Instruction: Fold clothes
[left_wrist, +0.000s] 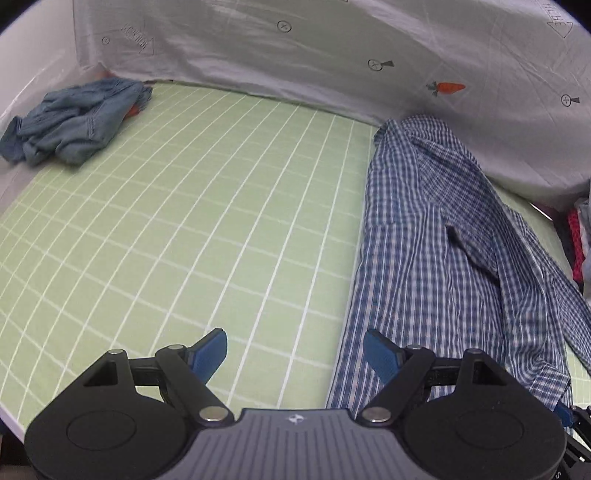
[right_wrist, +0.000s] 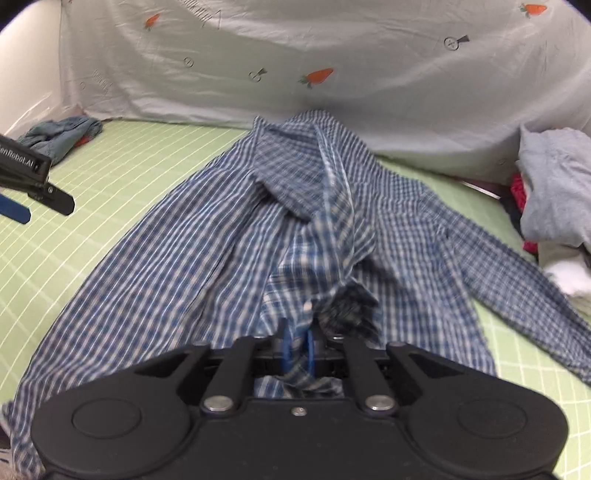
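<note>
Shirt: the checked shirt (right_wrist: 207, 236) lies spread and rumpled along the right side of the green gridded mat (left_wrist: 184, 221), collar toward the back edge, one sleeve trailing to the right edge; no fold made yet.
Left gripper (left_wrist: 295, 354): released, jaws wide, empty, over the mat's near edge beside the shirt's hem.
Right gripper (right_wrist: 297, 350): jaws narrow with shirt cloth between them; seemingly pinched, though blur hides it.
Done: a blue garment (left_wrist: 74, 122) lies bunched, not folded, at the back left corner.
Left: the pile of clothes (right_wrist: 554, 195) at the right edge.

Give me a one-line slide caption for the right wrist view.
Right gripper jaws nearly closed around a fold of the blue checked shirt spread on the green grid mat.
</note>
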